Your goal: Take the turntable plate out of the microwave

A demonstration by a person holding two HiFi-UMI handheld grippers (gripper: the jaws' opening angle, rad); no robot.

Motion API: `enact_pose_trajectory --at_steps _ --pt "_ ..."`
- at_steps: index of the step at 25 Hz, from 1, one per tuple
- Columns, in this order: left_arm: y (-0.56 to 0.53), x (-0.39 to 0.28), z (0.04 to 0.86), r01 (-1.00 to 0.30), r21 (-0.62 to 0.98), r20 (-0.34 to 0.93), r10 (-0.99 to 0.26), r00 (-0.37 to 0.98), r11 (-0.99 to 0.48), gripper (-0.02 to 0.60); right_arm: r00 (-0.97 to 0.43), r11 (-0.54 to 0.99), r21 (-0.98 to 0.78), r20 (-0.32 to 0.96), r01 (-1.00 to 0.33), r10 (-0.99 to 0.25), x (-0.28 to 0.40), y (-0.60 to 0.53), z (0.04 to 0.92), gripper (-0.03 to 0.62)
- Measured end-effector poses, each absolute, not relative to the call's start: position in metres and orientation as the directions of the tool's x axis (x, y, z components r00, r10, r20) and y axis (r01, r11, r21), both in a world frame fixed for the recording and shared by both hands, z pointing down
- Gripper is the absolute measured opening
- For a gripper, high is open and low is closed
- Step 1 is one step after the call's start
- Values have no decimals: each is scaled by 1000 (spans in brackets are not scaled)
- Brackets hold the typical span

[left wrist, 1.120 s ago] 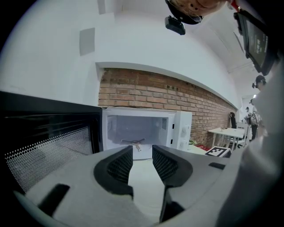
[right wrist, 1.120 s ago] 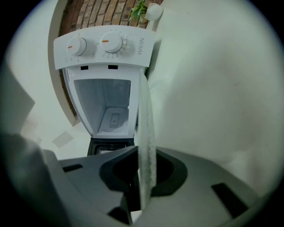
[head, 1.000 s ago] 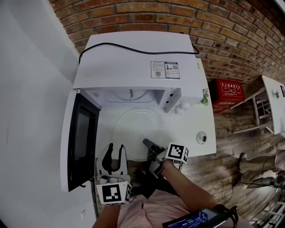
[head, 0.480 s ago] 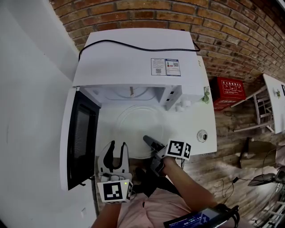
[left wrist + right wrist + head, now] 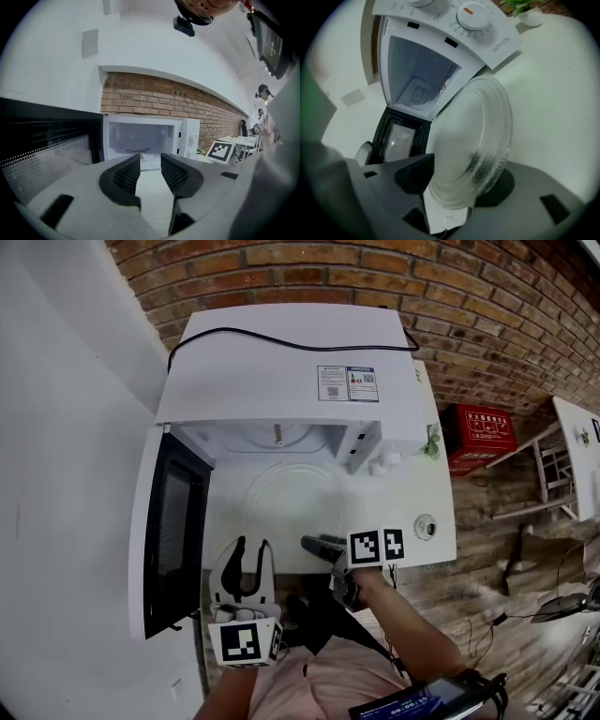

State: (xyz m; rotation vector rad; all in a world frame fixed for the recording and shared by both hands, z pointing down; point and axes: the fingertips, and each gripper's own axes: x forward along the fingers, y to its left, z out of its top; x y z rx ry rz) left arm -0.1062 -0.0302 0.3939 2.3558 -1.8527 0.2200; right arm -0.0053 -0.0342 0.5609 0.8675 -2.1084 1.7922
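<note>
Rolling since a second ago, the right gripper is showing two marker faces in the head view, with the turntable plate lying on the table outside the microwave. In the left gripper view, the left gripper is idling narrowly apart and empty. In the right gripper view, the jaws, just opening, are standing wide around the plate's rim. The step is probably releasing, and backing straight off is coming next. The clear rim's contact is proving hard to see.

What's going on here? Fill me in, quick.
A person with a gripper in each hand has the plate out of the microwave. It lies on the table in front of the cavity, with the door swung open. The right gripper has just been opening its fingers; the plate's rim sits between them, not pinched. The left gripper hovers open and empty.
</note>
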Motion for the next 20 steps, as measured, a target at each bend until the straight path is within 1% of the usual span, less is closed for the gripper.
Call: enact_pose_trajectory --at_steps 4,7,9,12,14,17,18,20 --pt "-30 -109 394 -972 22 195 -952 234 -234 144 -802 153 -788 577 -596 -151 -5 -23 562 256" --pt "-29 -109 394 -971 25 197 -951 238 -238 144 -819 201 -799 573 -567 -31 -4 -12 563 255" --pt "-29 -110 393 -971 30 197 -951 240 -239 144 -834 195 -823 550 -533 39 -2 -6 564 241" --pt "-27 -112 392 -970 32 198 -949 244 -243 144 -856 132 -863 503 -488 121 2 -1 565 231" --pt "-25 -114 392 -969 33 201 -948 245 -243 144 -878 46 -888 460 -458 133 5 -1 564 233" --pt "-23 -119 392 -971 35 201 -950 240 -238 144 -922 -153 -909 381 -388 75 11 -8 560 250" --pt "-22 -120 392 -971 36 200 -950 239 -236 143 -926 -188 -907 374 -378 59 12 -10 559 250" --pt "-21 -122 394 -970 38 201 -949 243 -240 144 -915 -169 -899 397 -404 73 14 -12 559 261"
